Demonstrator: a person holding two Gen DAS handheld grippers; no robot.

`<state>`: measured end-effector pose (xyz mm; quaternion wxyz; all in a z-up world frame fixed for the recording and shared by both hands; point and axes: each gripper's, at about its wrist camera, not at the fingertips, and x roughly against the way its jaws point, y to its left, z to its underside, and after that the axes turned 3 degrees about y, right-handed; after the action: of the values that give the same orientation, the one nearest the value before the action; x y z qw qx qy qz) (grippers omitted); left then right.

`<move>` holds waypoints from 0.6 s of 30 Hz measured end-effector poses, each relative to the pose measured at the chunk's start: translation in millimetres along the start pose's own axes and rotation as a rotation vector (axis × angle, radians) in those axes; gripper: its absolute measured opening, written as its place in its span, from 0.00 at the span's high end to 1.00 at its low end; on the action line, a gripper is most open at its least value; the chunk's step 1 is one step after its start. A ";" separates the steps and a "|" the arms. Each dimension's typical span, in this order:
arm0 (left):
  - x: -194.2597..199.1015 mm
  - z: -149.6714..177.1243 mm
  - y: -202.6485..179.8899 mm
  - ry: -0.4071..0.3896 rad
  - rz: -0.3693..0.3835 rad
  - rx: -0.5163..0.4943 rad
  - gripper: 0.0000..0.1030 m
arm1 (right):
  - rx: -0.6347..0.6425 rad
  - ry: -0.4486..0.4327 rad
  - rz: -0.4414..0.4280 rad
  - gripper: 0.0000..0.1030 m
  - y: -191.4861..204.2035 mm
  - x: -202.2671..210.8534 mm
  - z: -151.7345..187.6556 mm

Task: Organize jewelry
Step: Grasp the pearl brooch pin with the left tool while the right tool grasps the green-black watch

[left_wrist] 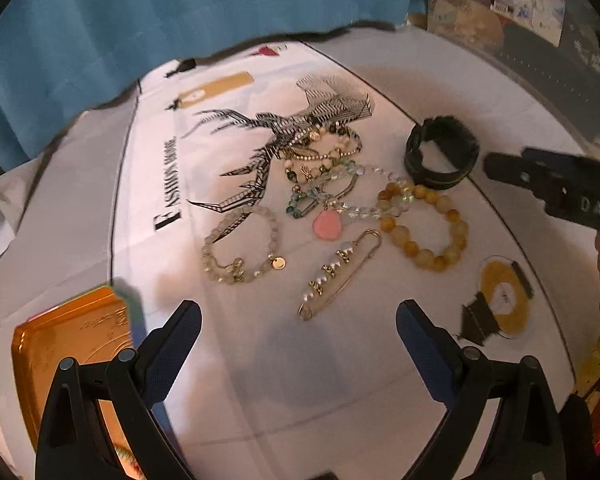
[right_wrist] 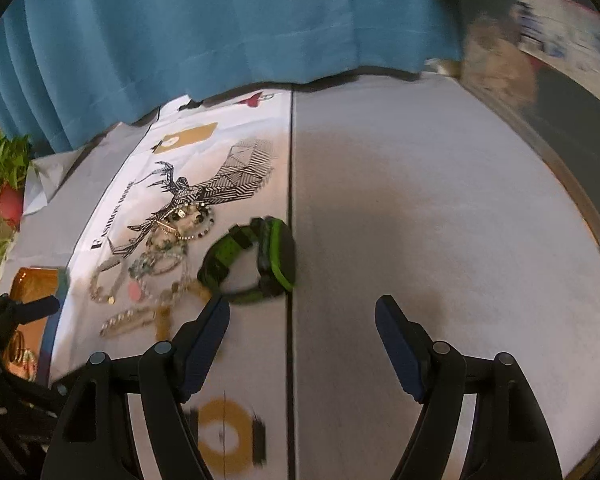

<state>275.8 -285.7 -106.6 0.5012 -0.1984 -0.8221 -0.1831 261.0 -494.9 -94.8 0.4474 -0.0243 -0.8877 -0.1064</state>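
Observation:
Jewelry lies in a loose pile on a white printed cloth [left_wrist: 148, 168]: a pale bead bracelet with a gold disc [left_wrist: 240, 246], a pearl safety-pin brooch [left_wrist: 338, 274], a yellow bead bracelet [left_wrist: 426, 226], a pink pendant [left_wrist: 328, 225], a clear bead strand [left_wrist: 364, 192], a tangle of chains [left_wrist: 320, 146] and a black-and-green cuff [left_wrist: 442, 152] [right_wrist: 252, 266]. My left gripper [left_wrist: 298, 340] is open and empty, just short of the brooch. My right gripper [right_wrist: 302, 344] is open and empty, near the cuff; it also shows at the right edge of the left wrist view [left_wrist: 552, 188].
An orange metal tin [left_wrist: 64, 348] [right_wrist: 36, 284] sits at the cloth's left edge, behind my left finger. A blue curtain [right_wrist: 220, 32] hangs behind the table. A potted plant [right_wrist: 4, 184] stands far left. Cluttered things [left_wrist: 500, 12] lie at the back right.

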 end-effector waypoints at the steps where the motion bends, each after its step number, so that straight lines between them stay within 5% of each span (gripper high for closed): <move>1: -2.7 -0.7 -1.1 0.002 0.001 -0.003 0.06 | 0.011 0.014 -0.017 0.26 3.3 -6.8 -2.6; 8: -21.1 -6.0 -3.8 0.017 0.026 -0.016 0.05 | 0.033 0.050 -0.056 0.24 16.1 -29.7 -5.1; 18: -29.5 -14.1 9.6 0.038 0.083 0.043 0.09 | 0.095 0.037 -0.003 0.16 33.8 -55.0 -16.3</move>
<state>303.6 -288.8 -125.9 0.5280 -0.2182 -0.8073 -0.1481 311.5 -462.5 -123.7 0.4642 0.0002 -0.8833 -0.0653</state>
